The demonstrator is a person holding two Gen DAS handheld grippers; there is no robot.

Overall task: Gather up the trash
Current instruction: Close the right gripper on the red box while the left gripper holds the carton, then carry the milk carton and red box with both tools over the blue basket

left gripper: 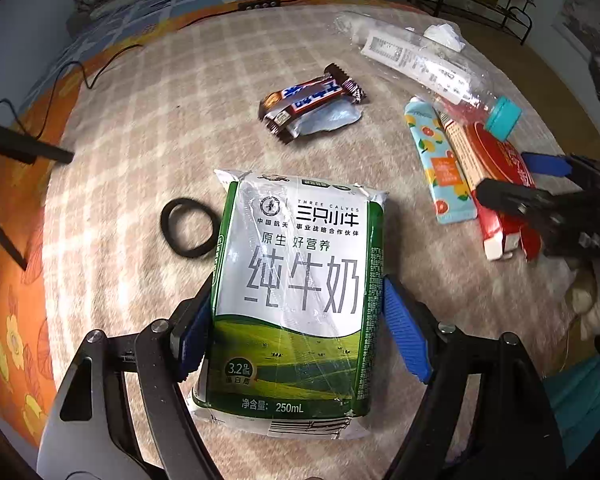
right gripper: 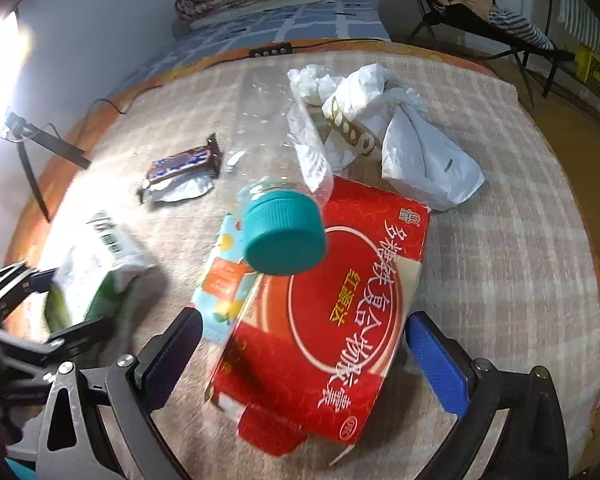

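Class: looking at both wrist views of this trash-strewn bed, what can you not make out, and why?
- Milk carton in the right wrist view: smeared by motion blur, print unreadable.
- Clear bottle in the right wrist view: it covers part of the red box.
- Right gripper in the left wrist view: cut off by the frame edge.

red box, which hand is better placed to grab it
Right. Its tongs already straddle the red box, open on both sides. The left tongs sit around the milk carton, off to the side.
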